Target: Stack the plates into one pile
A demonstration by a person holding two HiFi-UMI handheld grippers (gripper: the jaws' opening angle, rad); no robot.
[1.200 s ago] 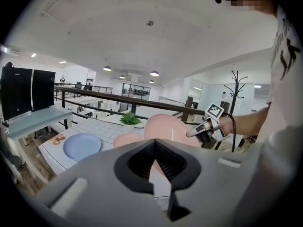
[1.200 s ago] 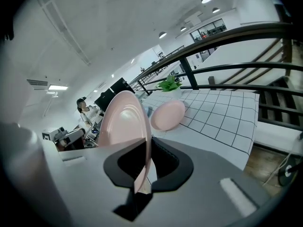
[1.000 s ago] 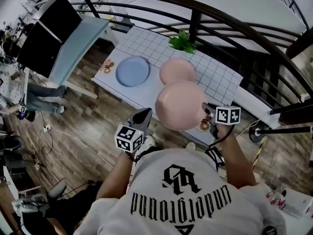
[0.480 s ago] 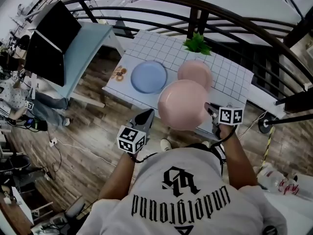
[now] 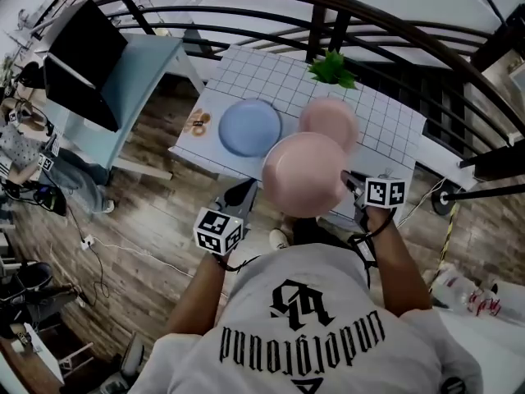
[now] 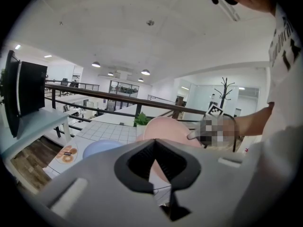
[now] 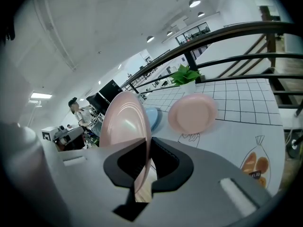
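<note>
Held plate [image 5: 303,173] hides near rim of pink plate [image 5: 332,120] on table [image 5: 262,76]; print [image 5: 197,123] txt too small.

Held pink plate [image 5: 303,173]: round, glossy, pale pink. It is raised off the surface [image 5: 385,138] and tilted on edge. Its rim is pinched between the jaws of the right hand-held gripper [image 5: 350,184], above the surface's near edge.
Resting pink plate [image 5: 330,121]: same pale pink, lying flat on the gridded surface, towards its far side.
Blue plate [image 5: 250,127]: round, light blue, lying flat on the surface, just left of the resting pink plate.
</note>
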